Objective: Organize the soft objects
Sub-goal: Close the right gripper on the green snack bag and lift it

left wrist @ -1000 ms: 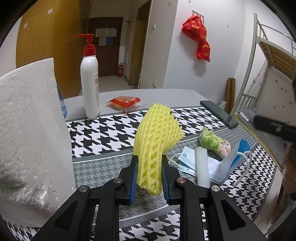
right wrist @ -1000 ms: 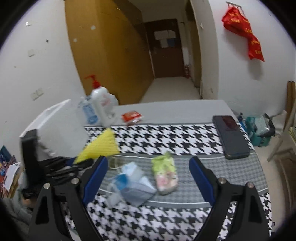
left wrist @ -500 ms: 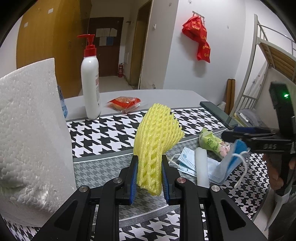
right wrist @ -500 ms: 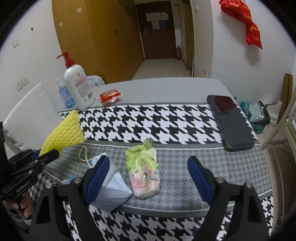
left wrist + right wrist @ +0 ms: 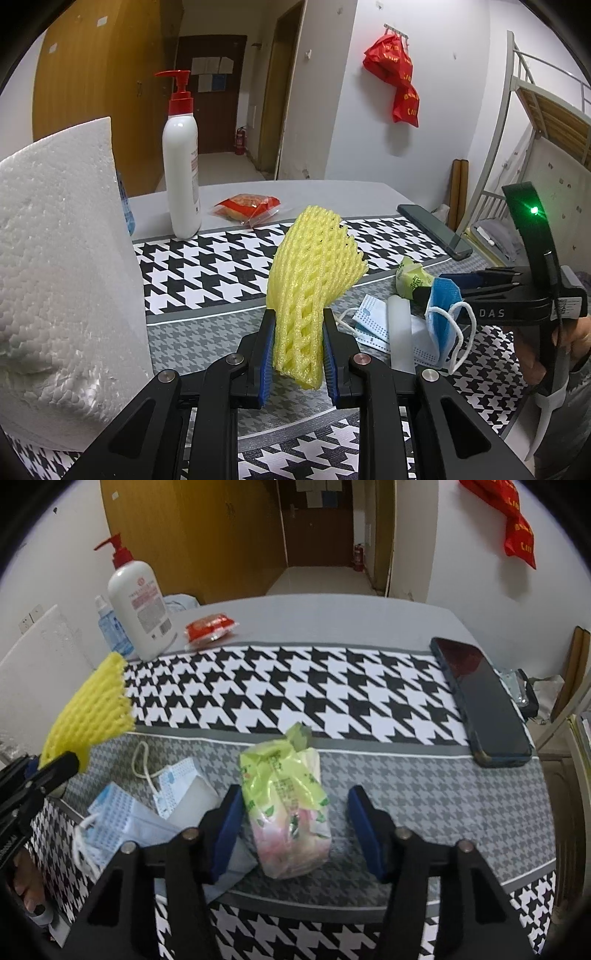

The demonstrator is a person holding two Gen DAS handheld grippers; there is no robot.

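Items on the counter (image 5: 332,613), covered by a houndstooth cloth (image 5: 295,686), listed left to right:

1. White foam block (image 5: 62,266): far left, standing on the cloth, close beside the left gripper.
2. Small blue-labelled bottle (image 5: 110,627): behind the foam block, partly hidden by the next item.
3. White pump bottle with red dispenser (image 5: 138,602): upright on the bare grey surface at the cloth's far edge.
4. Red snack packet (image 5: 210,626): lying flat just right of the pump bottle.
5. Yellow foam fruit net (image 5: 314,291): clamped at its lower end between the fingers of the left gripper (image 5: 298,350), raised above the cloth, its flared end pointing up and away.
6. Blue face masks (image 5: 129,819): loose pile on the grey band of the cloth, ear loops trailing; a translucent white strip (image 5: 400,332) lies among them.
7. Green tissue pack (image 5: 284,801): lying on the grey band just right of the masks. The right gripper (image 5: 293,830) straddles it, fingers apart on either side; they have just been closing in, with a gap still visible between the right-hand pad and the pack.
8. Dark smartphone (image 5: 480,698): flat at the right edge of the cloth, well apart from the soft items.

A person's hand (image 5: 569,336) holds the right gripper's handle.
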